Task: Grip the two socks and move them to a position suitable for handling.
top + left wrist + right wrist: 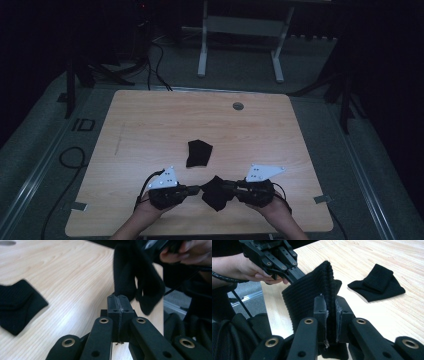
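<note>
Sock (pixel 216 192) stretched at six o'clock on table (pixel 150 125), pinched by both left gripper (pixel 196 189) and right gripper (pixel 231 186); folded sock (pixel 198 153) at twelve o'clock; no legible writing.

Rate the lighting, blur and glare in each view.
High view: dim and underexposed, surroundings nearly black, so the held black cloth barely separates from the hand-held grippers. Left gripper view: bright, with a soft sheen on the table; the folded cloth at left is slightly blurred. Right gripper view: well lit, the held cloth's ribbing crisp, the near linkage soft.
</note>
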The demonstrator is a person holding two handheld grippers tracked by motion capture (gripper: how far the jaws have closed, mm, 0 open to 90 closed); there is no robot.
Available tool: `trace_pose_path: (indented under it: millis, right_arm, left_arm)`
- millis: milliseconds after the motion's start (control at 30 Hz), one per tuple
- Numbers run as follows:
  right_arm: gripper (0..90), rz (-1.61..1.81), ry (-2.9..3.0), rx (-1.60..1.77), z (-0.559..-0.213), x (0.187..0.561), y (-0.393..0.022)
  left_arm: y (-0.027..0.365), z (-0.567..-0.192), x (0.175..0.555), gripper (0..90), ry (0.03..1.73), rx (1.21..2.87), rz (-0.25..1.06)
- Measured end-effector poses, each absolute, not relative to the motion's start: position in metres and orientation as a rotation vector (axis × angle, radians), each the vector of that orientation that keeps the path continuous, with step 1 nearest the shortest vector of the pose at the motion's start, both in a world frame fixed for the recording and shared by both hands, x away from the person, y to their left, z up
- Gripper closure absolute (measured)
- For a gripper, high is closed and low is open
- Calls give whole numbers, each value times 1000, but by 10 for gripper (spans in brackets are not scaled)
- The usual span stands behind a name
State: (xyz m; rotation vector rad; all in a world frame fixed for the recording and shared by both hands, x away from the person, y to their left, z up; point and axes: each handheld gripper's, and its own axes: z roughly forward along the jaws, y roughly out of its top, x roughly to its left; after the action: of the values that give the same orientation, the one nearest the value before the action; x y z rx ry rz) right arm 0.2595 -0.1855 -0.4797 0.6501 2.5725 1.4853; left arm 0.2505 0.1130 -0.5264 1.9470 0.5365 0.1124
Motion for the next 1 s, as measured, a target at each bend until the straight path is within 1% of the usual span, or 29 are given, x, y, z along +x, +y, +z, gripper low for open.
trace_pose_path:
  millis: [267, 367, 400, 433, 533, 733, 867, 900, 967, 1000]
  right_arm:
    - [816, 1532, 2551, 689, -477, 260, -197]
    - [818, 1528, 2513, 716, -474, 261, -203]
    - [825, 1552, 2469, 758, -471, 263, -214]
    - [828, 1555, 2444, 784, -469, 264, -220]
    - [829, 1552, 2395, 836, -465, 265, -236]
    - [829, 1549, 2335, 920, -464, 266, -259]
    - [828, 1526, 2323, 974, -471, 264, -270]
    - [827, 1513, 2341, 1013, -481, 265, -274]
    - [828, 1500, 2348, 1038, -487, 267, -275]
    - [827, 1461, 2377, 1084, -500, 270, -275]
  left_arm:
    - [118, -528, 250, 900, 576, 1969, 126]
    - [125, -529, 252, 900, 625, 1979, 161]
    - [132, -529, 253, 900, 660, 1964, 155]
    - [132, -529, 253, 900, 660, 1964, 155]
    - [146, -525, 254, 900, 719, 1952, 182]
    - [157, -521, 255, 900, 773, 1955, 176]
    - [163, -516, 251, 900, 760, 1969, 170]
    - [160, -519, 254, 900, 781, 1999, 165]
    - [157, -523, 257, 900, 798, 2020, 142]
    - [149, -530, 263, 900, 828, 2058, 119]
